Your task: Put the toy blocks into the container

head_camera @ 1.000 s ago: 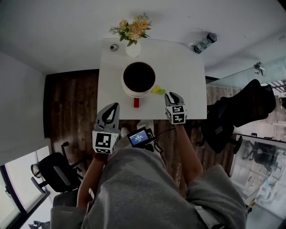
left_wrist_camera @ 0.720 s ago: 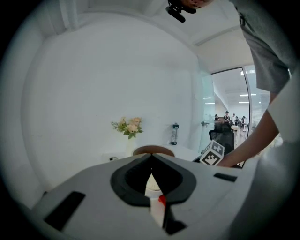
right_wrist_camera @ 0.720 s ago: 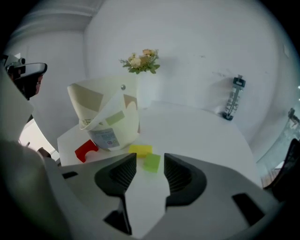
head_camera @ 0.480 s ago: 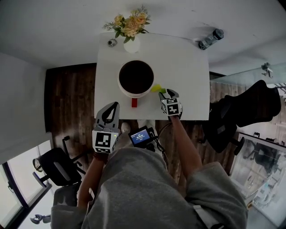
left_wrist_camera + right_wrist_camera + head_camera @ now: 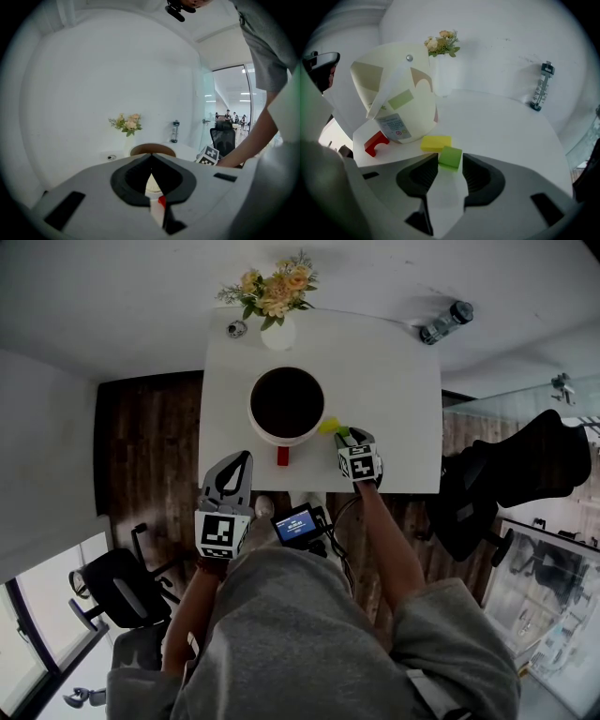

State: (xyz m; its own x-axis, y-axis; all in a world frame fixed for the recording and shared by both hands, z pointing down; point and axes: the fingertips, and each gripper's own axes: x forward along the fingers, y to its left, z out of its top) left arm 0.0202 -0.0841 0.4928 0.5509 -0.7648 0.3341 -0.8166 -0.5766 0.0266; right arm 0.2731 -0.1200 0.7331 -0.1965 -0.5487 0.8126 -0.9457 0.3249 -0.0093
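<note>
A round white container (image 5: pixel 281 438) with a dark inside stands mid-table; in the right gripper view it is a cream paper tub (image 5: pixel 401 108). Before it lies a red block (image 5: pixel 284 456) (image 5: pixel 376 142). To its right lie a yellow block (image 5: pixel 327 426) (image 5: pixel 436 143) and a green block (image 5: pixel 341 433) (image 5: pixel 450 157). My right gripper (image 5: pixel 352 439) (image 5: pixel 450 160) has its jaws closing around the green block, which rests on the table between the tips; the pads stand right at its sides. My left gripper (image 5: pixel 232 474) (image 5: pixel 151 157) hangs shut and empty off the table's near edge.
A white vase of flowers (image 5: pixel 278 334), a small round object (image 5: pixel 236 329) and a bottle (image 5: pixel 446 321) sit along the table's far side. Black office chairs (image 5: pixel 525 465) (image 5: pixel 122 587) stand right and left of the table. A small screen (image 5: pixel 293 524) sits at the person's waist.
The right gripper has moved forward and a little left, so its tips now flank the green block. The left gripper has stayed where it was.
</note>
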